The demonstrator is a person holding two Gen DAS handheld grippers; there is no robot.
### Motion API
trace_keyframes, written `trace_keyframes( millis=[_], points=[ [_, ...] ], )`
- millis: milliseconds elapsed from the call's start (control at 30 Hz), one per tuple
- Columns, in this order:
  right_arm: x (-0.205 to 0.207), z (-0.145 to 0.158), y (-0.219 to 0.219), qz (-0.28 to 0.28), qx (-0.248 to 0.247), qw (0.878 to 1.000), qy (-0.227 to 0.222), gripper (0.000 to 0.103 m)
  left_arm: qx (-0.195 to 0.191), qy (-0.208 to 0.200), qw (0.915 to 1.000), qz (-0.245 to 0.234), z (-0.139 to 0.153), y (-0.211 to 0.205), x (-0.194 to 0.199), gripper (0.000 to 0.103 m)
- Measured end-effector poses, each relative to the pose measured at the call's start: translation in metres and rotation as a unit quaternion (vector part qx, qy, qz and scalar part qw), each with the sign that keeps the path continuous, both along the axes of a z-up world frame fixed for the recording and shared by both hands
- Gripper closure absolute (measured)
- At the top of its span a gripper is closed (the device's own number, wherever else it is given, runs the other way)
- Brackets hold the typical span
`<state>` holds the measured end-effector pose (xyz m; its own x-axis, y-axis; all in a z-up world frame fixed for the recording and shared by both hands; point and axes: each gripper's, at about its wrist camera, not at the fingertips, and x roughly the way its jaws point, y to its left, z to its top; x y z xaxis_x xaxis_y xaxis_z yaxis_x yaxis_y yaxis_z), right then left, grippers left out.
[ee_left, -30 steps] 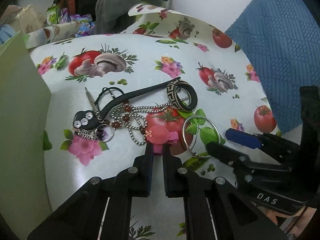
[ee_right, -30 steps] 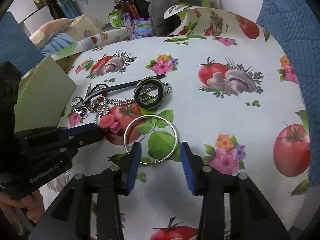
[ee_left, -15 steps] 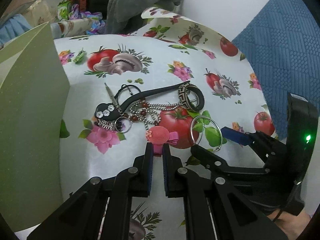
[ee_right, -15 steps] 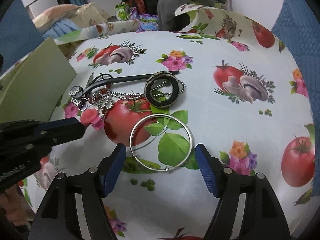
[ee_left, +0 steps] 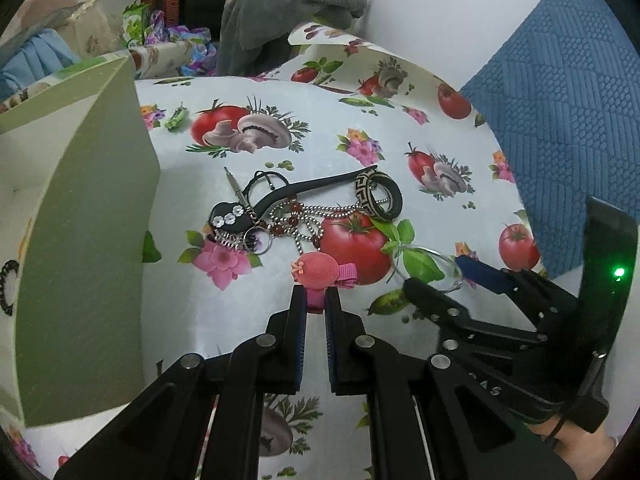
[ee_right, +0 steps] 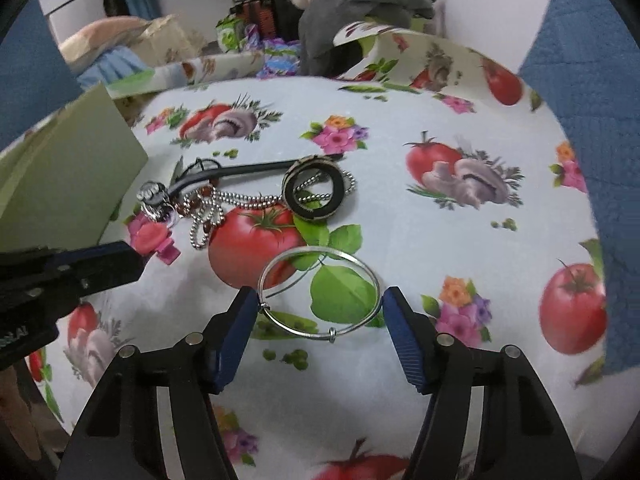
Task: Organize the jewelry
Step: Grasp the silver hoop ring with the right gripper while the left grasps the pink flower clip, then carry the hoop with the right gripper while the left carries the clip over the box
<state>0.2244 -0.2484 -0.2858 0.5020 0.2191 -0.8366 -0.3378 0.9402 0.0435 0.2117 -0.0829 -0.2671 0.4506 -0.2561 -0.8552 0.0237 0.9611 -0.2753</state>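
My left gripper [ee_left: 316, 292] is shut on a pink hair clip [ee_left: 318, 270] with a round coral top, held just above the tablecloth. A thin silver bangle [ee_right: 320, 249] lies flat on the cloth. The right gripper [ee_right: 318, 296] straddles it and its jaws are closing, blue pads close beside both sides of the ring. In the left wrist view the same bangle [ee_left: 424, 247] shows partly behind the right gripper [ee_left: 434, 274]. Further back lie a black patterned bangle [ee_right: 316, 188], a silver bead chain [ee_left: 320, 212] and a black rhinestone clip [ee_left: 230, 216].
An open green box [ee_left: 92, 240] stands at the left, with a dark bracelet [ee_left: 8, 288] inside it. A blue quilted cushion [ee_left: 560, 100] borders the table on the right. Piled clothes [ee_left: 288, 0] and bags sit behind the table's far edge.
The left gripper has lifted and drawn back with the pink clip, away from the jewelry pile. The right jaws spread wider and moved forward so that they flank the silver bangle.
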Motion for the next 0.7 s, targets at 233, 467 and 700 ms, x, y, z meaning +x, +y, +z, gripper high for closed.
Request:
trace_keyframes(
  millis=[233, 467, 700],
  points=[
    [-0.019, 0.018, -0.006, -0.017, 0.013, 1.0, -0.007, 0.042, -0.001, -0.008, 1.0, 0.002, 0.013, 0.002, -0.013, 0.096],
    [-0.029, 0.035, -0.012, -0.033, 0.02, 0.999, -0.023, 0.042, 0.002, -0.018, 0.9998, 0.003, 0.039, 0.009, -0.027, 0.096],
    [-0.036, 0.065, -0.014, -0.043, 0.027, 0.998, -0.036, 0.042, 0.003, -0.032, 0.9993, 0.018, 0.081, 0.026, -0.037, 0.096]
  ],
)
